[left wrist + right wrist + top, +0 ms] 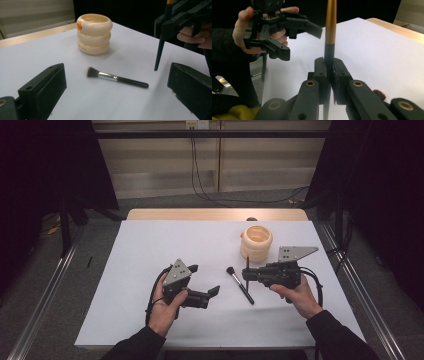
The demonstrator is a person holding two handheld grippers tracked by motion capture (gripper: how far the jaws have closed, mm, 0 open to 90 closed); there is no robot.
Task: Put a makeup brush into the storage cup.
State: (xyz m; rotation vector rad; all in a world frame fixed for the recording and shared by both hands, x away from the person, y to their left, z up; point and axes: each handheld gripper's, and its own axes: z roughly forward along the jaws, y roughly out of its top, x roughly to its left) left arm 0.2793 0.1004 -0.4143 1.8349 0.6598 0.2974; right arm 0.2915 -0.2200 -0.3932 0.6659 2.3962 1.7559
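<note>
The round cream pot (256, 243) stands on the white table (150, 250), and from here I cannot tell what is inside it. Just in front of the pot, the right gripper (248, 274) is clamped on a thin dark stick (247, 266) held upright. A makeup brush (240, 283) lies flat near the pot, and the left gripper (204, 281), further from the pot, has its jaws wide apart with nothing in them.

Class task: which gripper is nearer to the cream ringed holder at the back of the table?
Right. The right gripper sits just in front of the holder; the left gripper is farther off to its front-left.
</note>
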